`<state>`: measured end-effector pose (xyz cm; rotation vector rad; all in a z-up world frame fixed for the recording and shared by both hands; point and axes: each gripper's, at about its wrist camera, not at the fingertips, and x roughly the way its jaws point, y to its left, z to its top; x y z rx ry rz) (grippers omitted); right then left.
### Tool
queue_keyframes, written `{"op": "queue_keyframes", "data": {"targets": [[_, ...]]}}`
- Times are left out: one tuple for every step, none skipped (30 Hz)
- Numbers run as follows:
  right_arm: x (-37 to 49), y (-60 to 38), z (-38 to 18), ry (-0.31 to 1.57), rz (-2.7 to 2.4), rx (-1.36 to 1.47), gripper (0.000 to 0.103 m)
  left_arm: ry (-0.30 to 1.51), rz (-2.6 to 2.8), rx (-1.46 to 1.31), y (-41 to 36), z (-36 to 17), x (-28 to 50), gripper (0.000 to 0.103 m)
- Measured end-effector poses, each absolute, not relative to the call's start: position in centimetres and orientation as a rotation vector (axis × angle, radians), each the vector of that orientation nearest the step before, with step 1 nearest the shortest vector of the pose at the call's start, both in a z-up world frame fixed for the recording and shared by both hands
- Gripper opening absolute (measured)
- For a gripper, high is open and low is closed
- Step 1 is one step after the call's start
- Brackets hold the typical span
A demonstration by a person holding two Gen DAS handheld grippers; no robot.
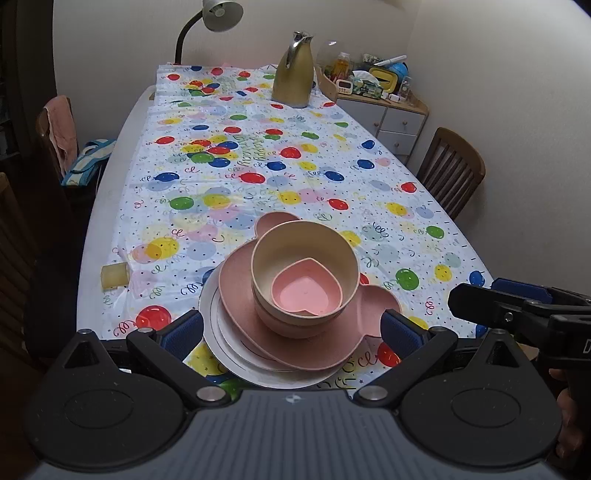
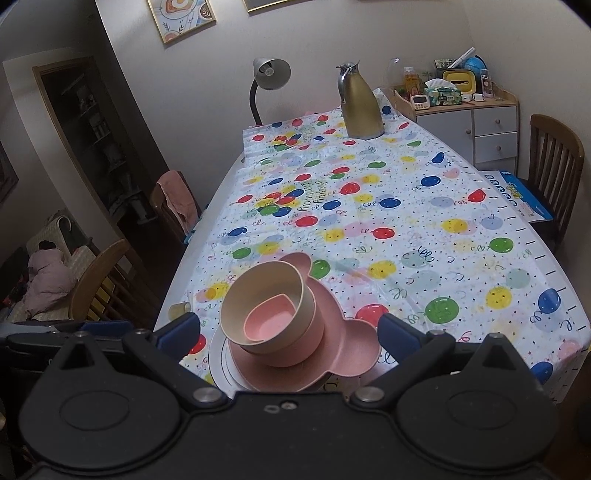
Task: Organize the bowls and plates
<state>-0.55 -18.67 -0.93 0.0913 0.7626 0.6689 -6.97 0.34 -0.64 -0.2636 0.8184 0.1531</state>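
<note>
Both tongs, left [image 1: 291, 332] and right [image 2: 290, 334], gape wide and empty around the stacked dishes [image 1: 295, 295], seemingly without touching.

white plates [image 1: 212, 314] mostly covered by pink dish, cabinet clutter [image 1: 373, 79] too small to identify

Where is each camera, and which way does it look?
Left wrist: on the left gripper, looking down the table at the dish stack; its open jaws, the right gripper and a hand show.
Right wrist: on the right gripper, facing the stack from its right; open jaws show.
Both share the stack, jug and lamp.
</note>
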Motion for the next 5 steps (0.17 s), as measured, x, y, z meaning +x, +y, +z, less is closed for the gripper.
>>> {"op": "queue_keyframes", "data": {"targets": [[-0.56, -18.62, -0.93, 0.763, 0.669, 0.091, 0.103, 0.819, 0.150, -0.265, 0.34, -0.67, -6.96, 0.103], [-0.55, -18.67, -0.92, 0.762, 0.669, 0.091, 0.103, 0.818, 0.149, -0.265, 0.31, -0.70, -6.99, 0.103], [-0.55, -18.67, -0.93, 0.762, 0.669, 0.091, 0.103, 0.818, 0.147, -0.264, 0.24, -0.74, -7.00, 0.103], [-0.55, -18.63, -0.94, 0.763, 0.669, 0.091, 0.103, 0.819, 0.145, -0.264, 0.20, -0.75, -7.01, 0.103], [-0.55, -18.67, -0.93, 0.763, 0.669, 0.092, 0.103, 0.819, 0.143, -0.264, 0.16, -0.77, -7.01, 0.103]]}}
